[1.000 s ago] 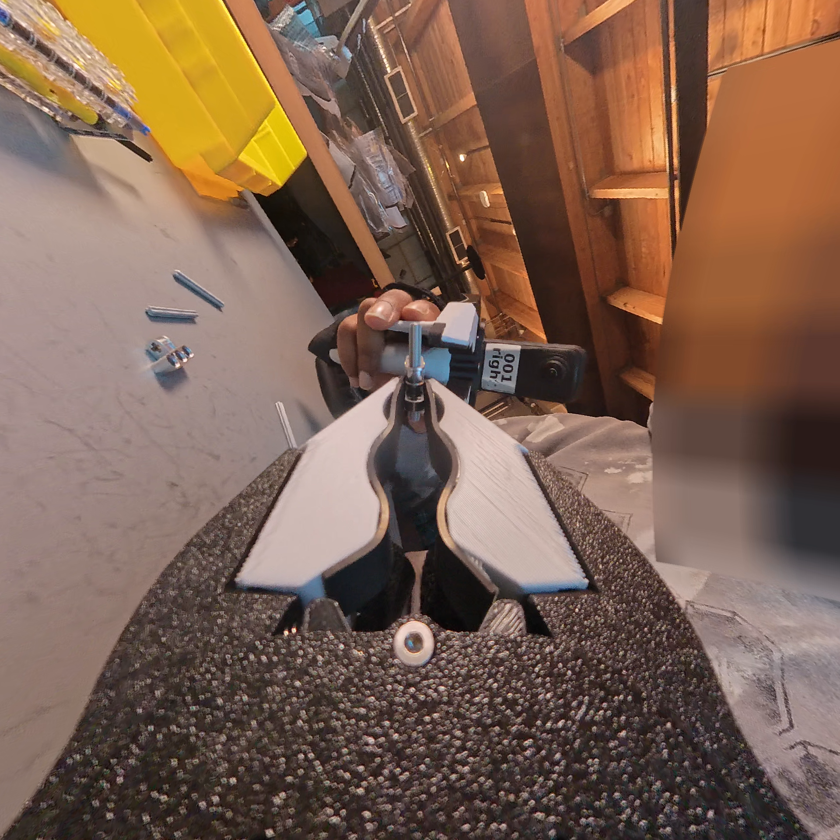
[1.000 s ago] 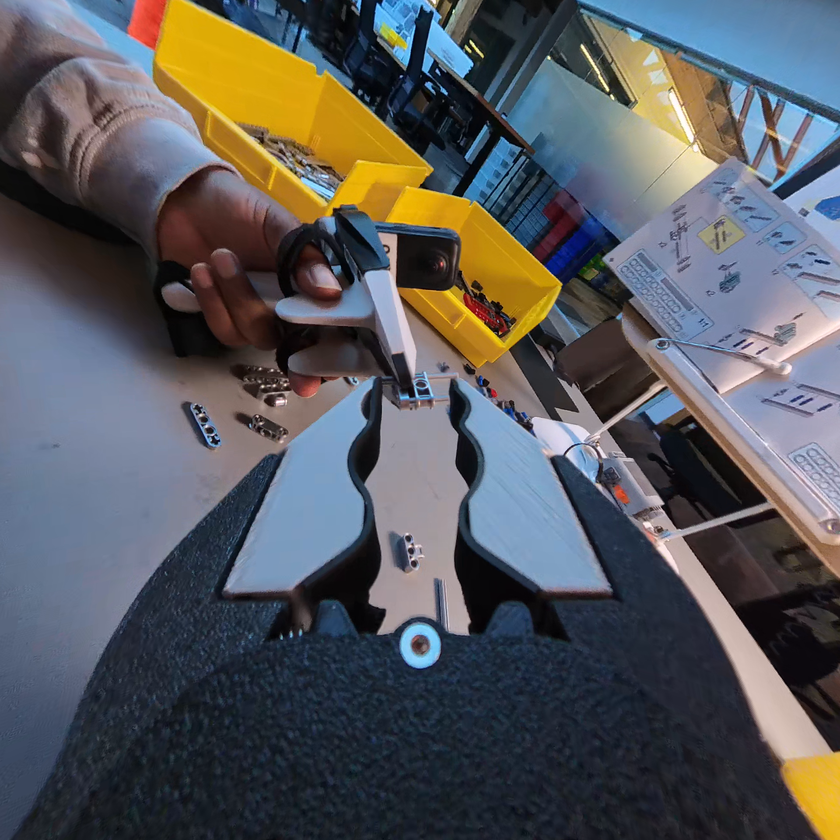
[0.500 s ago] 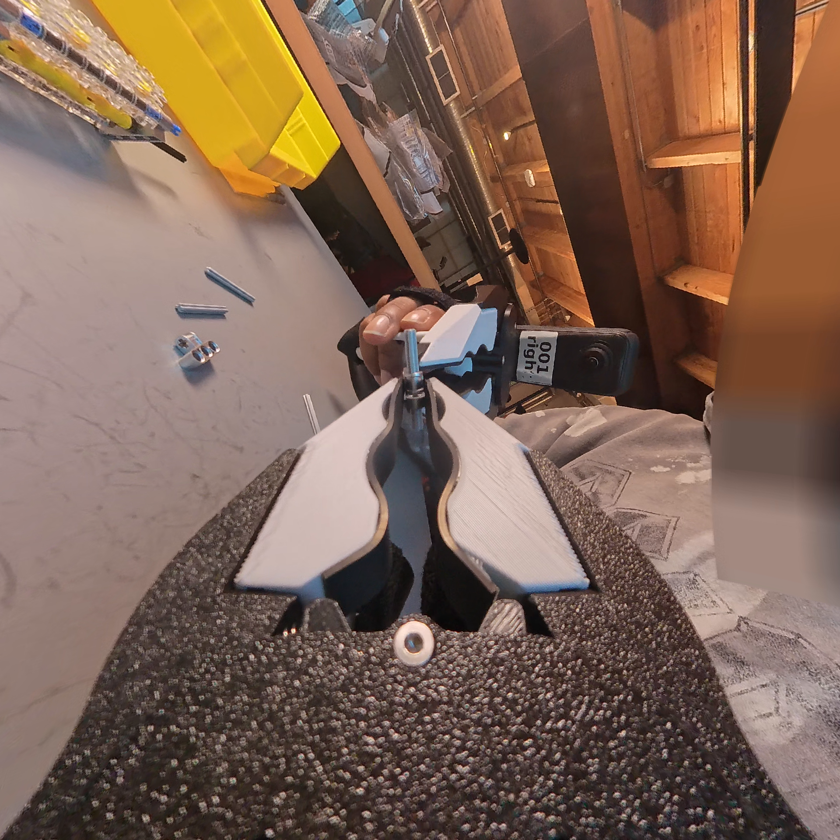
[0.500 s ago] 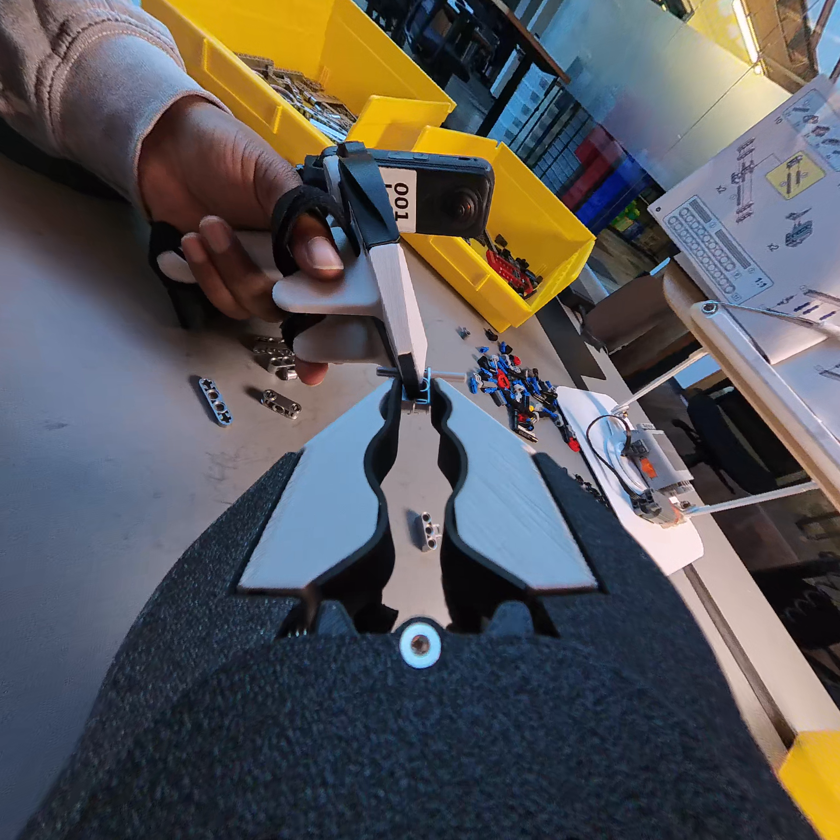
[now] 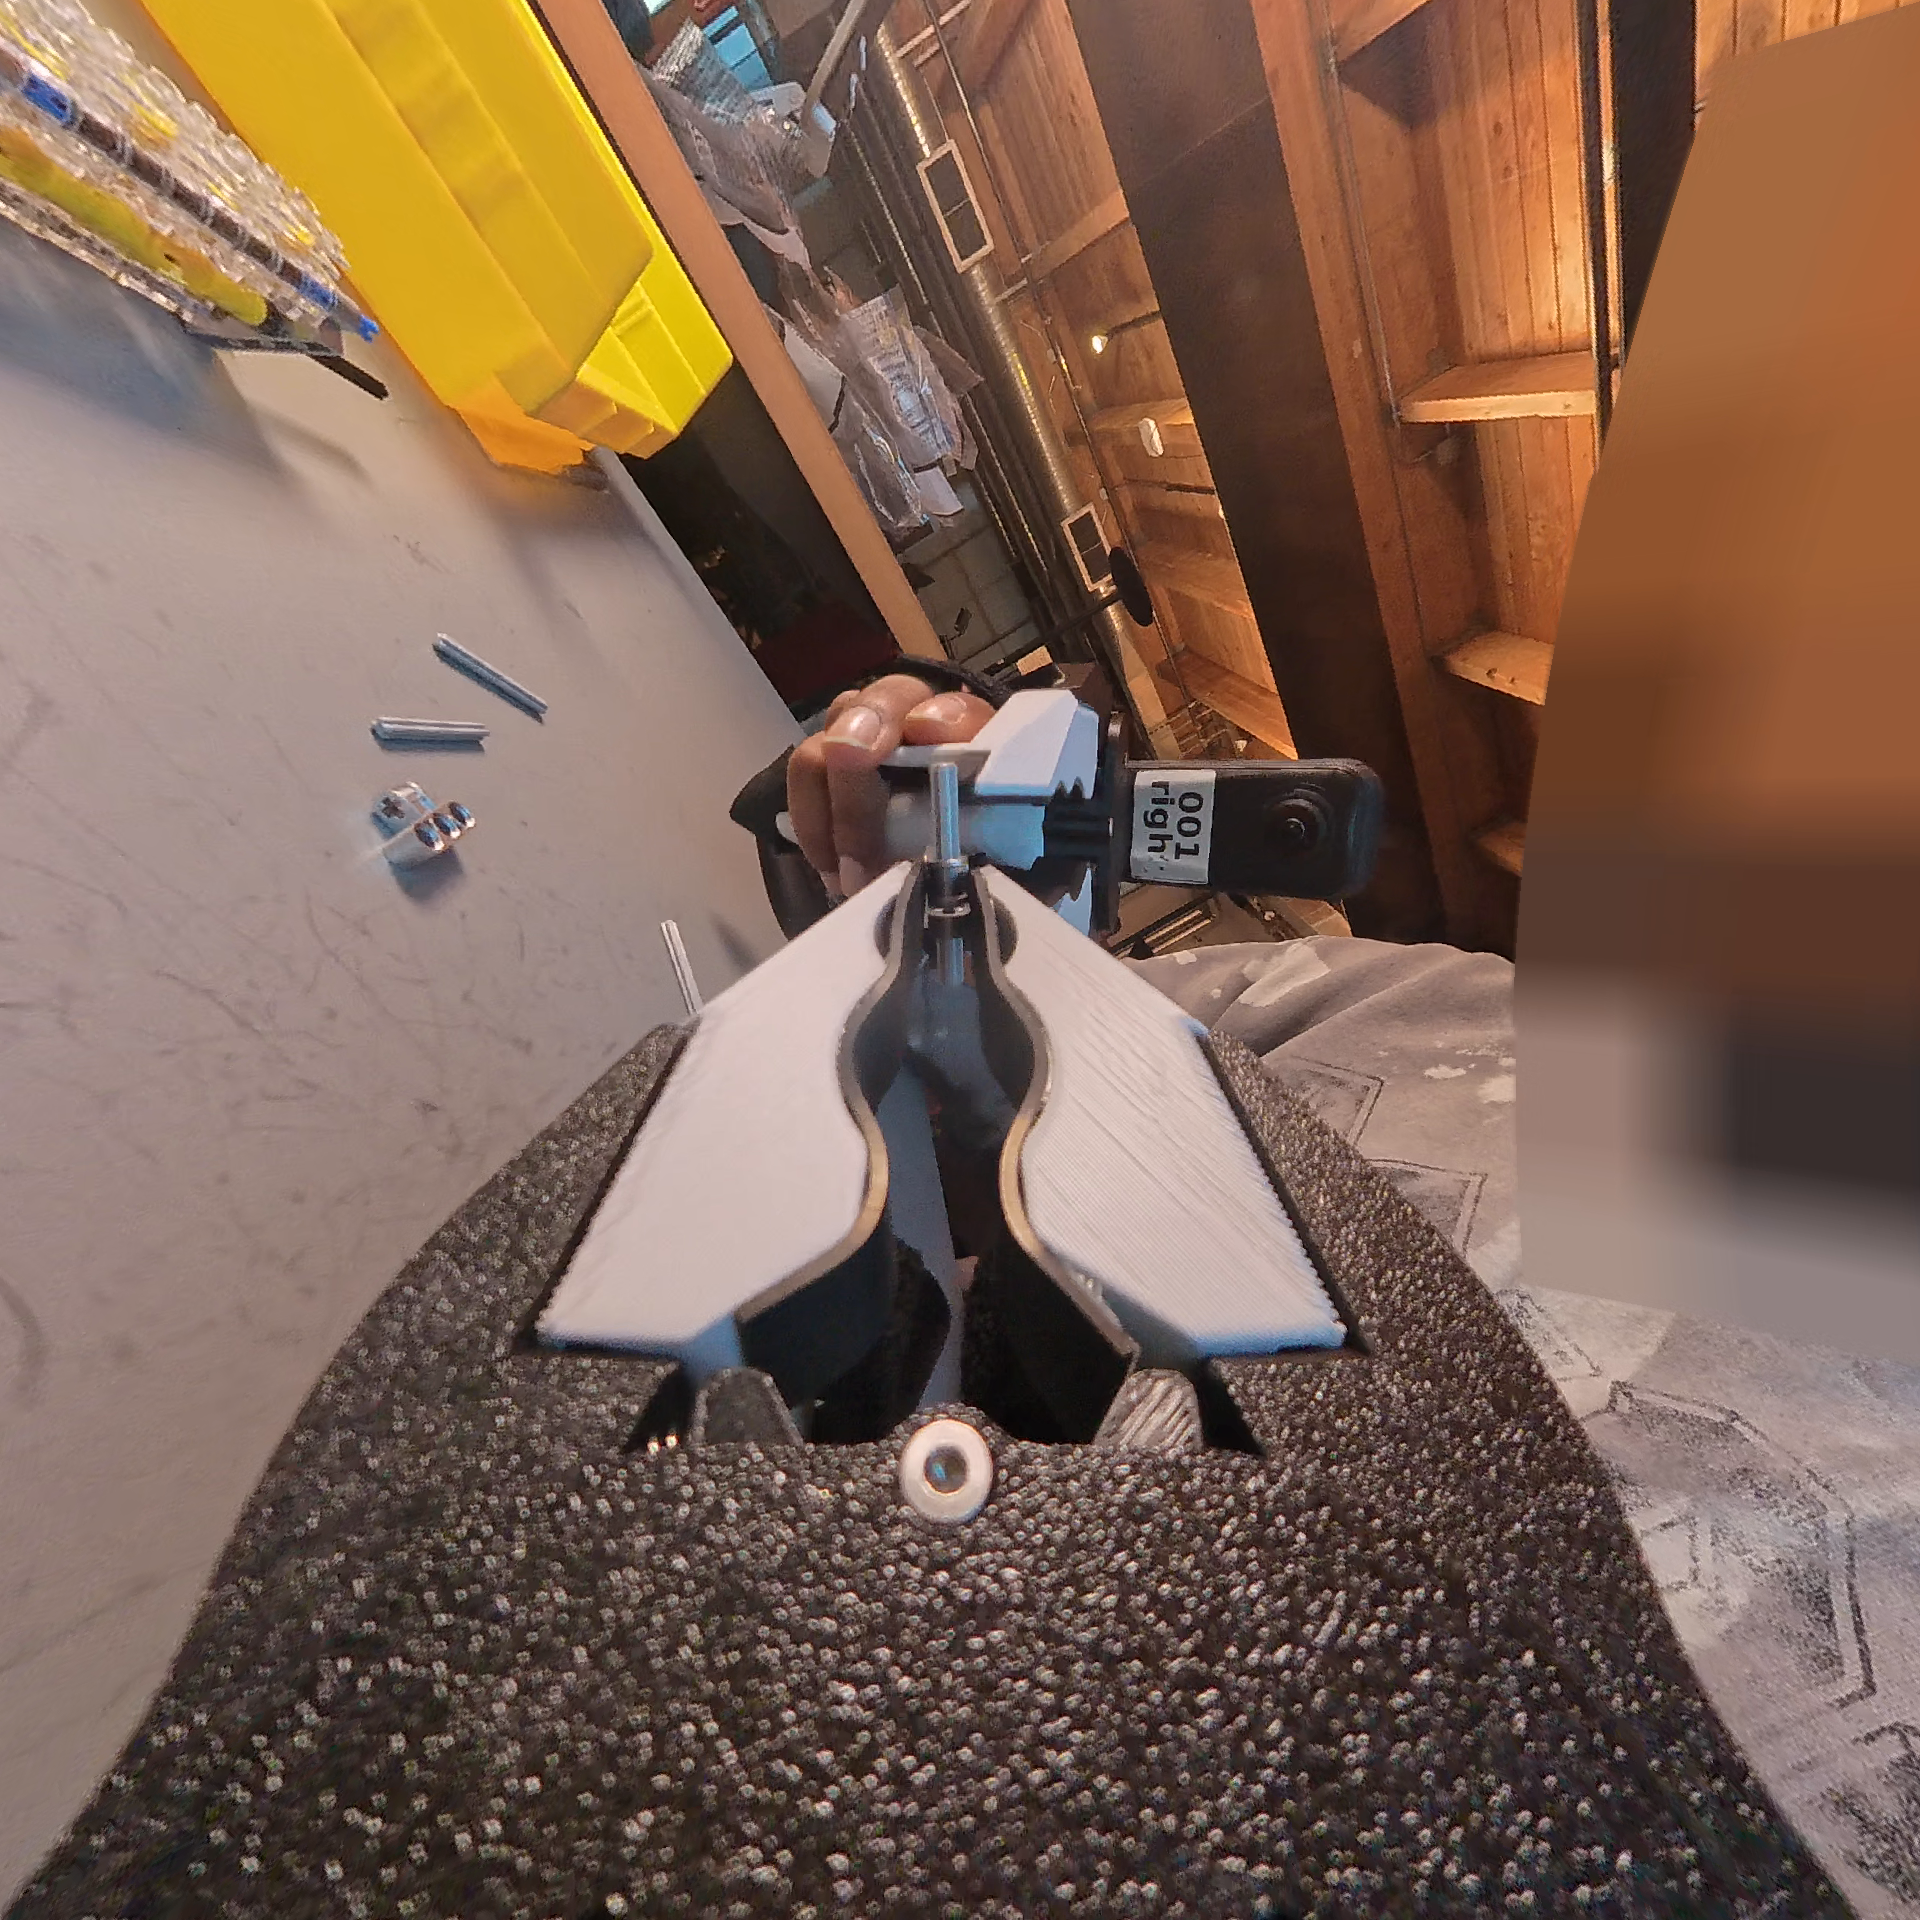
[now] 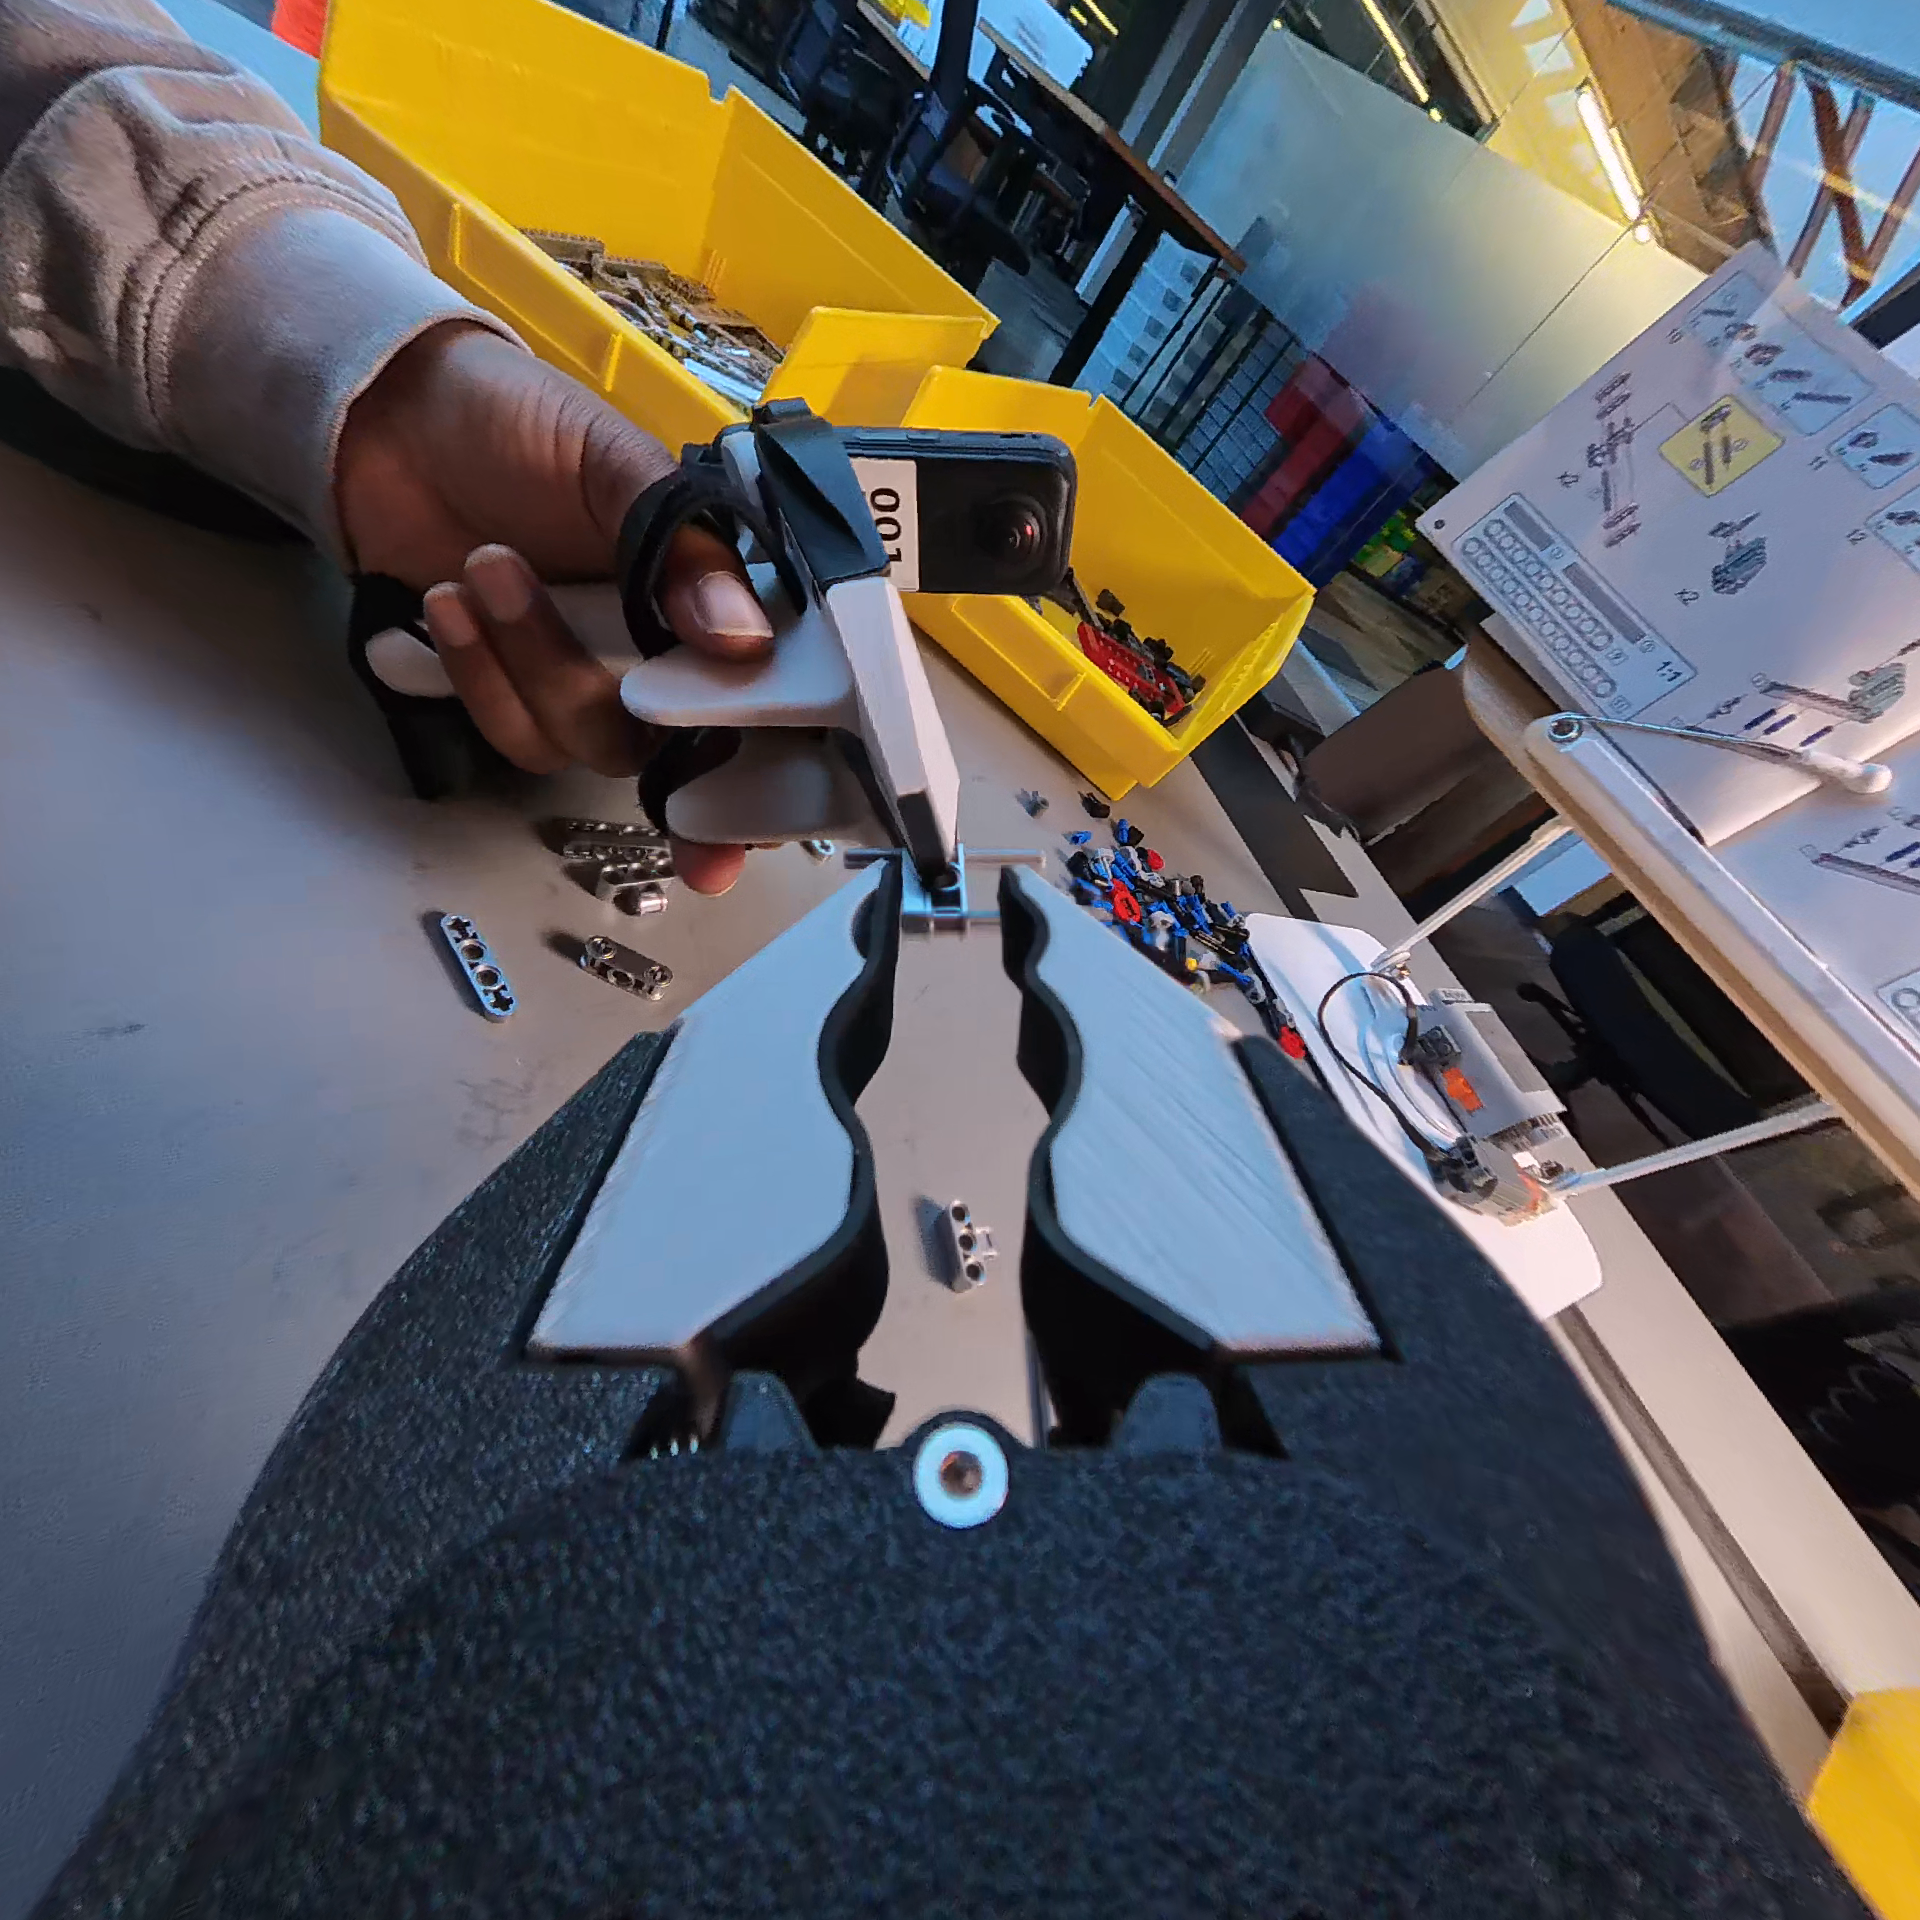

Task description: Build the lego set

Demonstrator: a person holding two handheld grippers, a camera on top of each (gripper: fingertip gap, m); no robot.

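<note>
My left gripper (image 5: 940, 883) is shut on a small grey connector with a thin axle (image 5: 941, 816) through it, held above the table. In the right wrist view the left gripper's fingers (image 6: 899, 727) come down from above, pinching that grey connector (image 6: 935, 899). My right gripper (image 6: 945, 888) is open, its tips on either side of the connector; the left tip touches it and the right tip stands a little apart. The right gripper also shows in the left wrist view (image 5: 987, 790), held by a hand just beyond the axle.
Yellow bins (image 6: 623, 187) (image 6: 1143, 582) stand at the table's back. Loose grey beams (image 6: 478, 961) (image 6: 623, 966), a small grey connector (image 6: 961, 1242), two axles (image 5: 488, 675) and a pile of small coloured pins (image 6: 1164, 904) lie about. A motor on a white tray (image 6: 1455, 1122) and an instruction booklet (image 6: 1714, 520) are right. My left and right fingertips are right by each other.
My right gripper narrowed around the connector half a second ago and has now opened a little. My left gripper has stayed shut on the connector. Both views have shifted slightly.
</note>
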